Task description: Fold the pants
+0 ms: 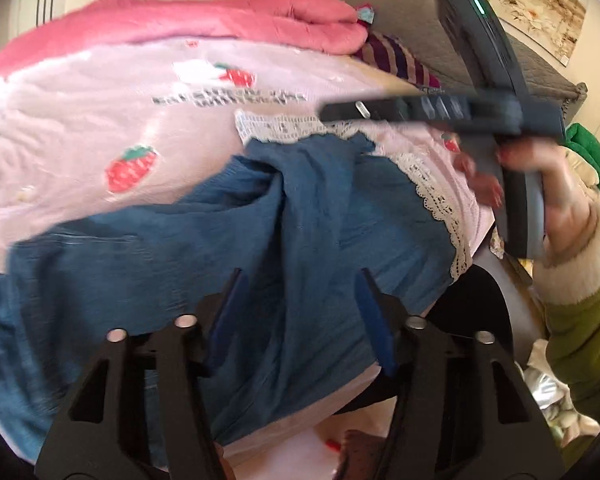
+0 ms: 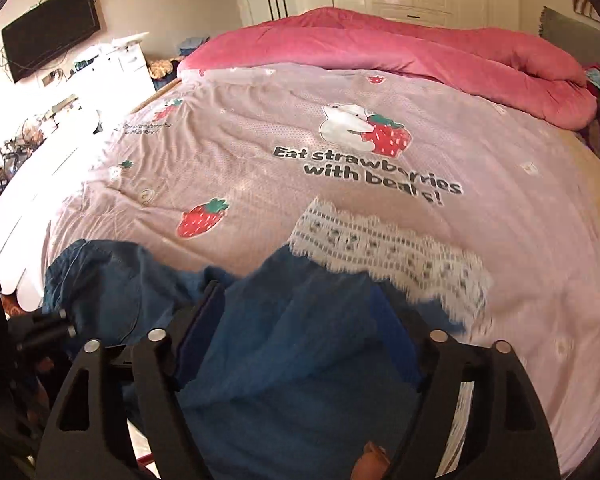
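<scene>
Blue pants lie crumpled on the near edge of a pink strawberry-print bed cover. My left gripper hovers over them with its jaws apart. Fabric lies under and between the blue pads, but they do not press on it. In the right wrist view the pants bunch up between the widely spread fingers of my right gripper, which is open. The right gripper also shows side-on in the left wrist view, held by a hand in a cream and green sleeve.
A white lace trim edges the folded-back cover beside the pants. A rolled pink quilt lies along the far side of the bed. A grey headboard stands at the right, a wall TV and white furniture at the left.
</scene>
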